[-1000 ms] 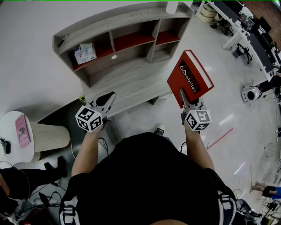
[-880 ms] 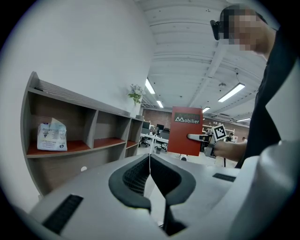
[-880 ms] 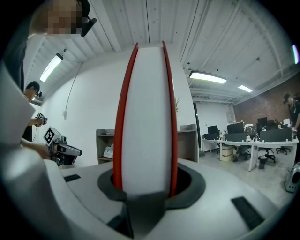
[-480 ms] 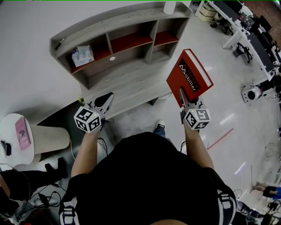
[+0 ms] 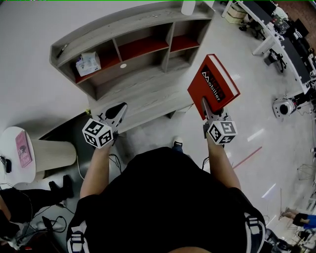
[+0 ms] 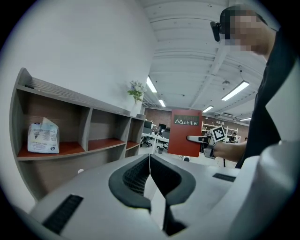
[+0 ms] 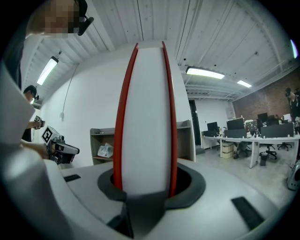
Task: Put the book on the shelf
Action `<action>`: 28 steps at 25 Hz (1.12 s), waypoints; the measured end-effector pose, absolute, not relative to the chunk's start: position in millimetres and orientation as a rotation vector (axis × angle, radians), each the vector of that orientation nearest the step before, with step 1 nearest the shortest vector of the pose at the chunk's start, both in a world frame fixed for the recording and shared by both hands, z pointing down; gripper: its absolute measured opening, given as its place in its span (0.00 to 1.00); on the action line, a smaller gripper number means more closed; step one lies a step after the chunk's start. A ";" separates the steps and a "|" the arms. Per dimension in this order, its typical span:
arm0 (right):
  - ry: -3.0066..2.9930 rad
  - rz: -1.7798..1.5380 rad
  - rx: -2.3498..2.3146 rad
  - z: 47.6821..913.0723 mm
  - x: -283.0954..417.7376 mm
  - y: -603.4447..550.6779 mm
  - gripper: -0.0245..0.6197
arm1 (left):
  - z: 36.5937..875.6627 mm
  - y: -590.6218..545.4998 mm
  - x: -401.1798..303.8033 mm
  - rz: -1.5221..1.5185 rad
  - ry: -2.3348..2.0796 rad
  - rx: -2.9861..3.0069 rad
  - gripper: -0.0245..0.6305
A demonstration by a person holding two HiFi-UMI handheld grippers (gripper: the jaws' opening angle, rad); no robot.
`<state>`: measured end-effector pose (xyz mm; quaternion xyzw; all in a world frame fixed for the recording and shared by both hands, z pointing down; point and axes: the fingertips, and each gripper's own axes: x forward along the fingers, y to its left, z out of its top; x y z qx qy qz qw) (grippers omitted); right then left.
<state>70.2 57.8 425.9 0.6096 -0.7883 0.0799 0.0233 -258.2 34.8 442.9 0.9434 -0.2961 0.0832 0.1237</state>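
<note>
My right gripper (image 5: 206,105) is clamped on the lower edge of the red book (image 5: 213,83). The book hangs in the air at the right of the head view, well apart from the shelf (image 5: 123,22) that runs across the upper left. In the right gripper view the white page block fills the gap between my jaws, with a red cover on each side. My left gripper (image 5: 118,111) holds nothing; its jaws are pressed together and it points toward the shelf front. My worry is the grip: I have only one edge, and most of the book stands beyond the jaws, so a quick swing could make it pivot or slide out. The compartments look low, so a tilted book could catch a divider or the top board as it goes in. The left compartment already holds a pale packet (image 5: 88,63), which I might shove aside, and a white vessel (image 5: 188,7) on the top board could be knocked over.
</note>
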 end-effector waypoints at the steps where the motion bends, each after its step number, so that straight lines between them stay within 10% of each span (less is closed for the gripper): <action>1: -2.444 0.246 1.884 425.0 74.5 54.9 0.30 | 441.7 32.6 -253.4 0.243 -0.866 2.750 0.07; 28: -2.483 0.197 1.786 429.4 136.8 0.5 0.30 | 451.8 -0.5 -177.1 0.416 -0.956 2.789 0.07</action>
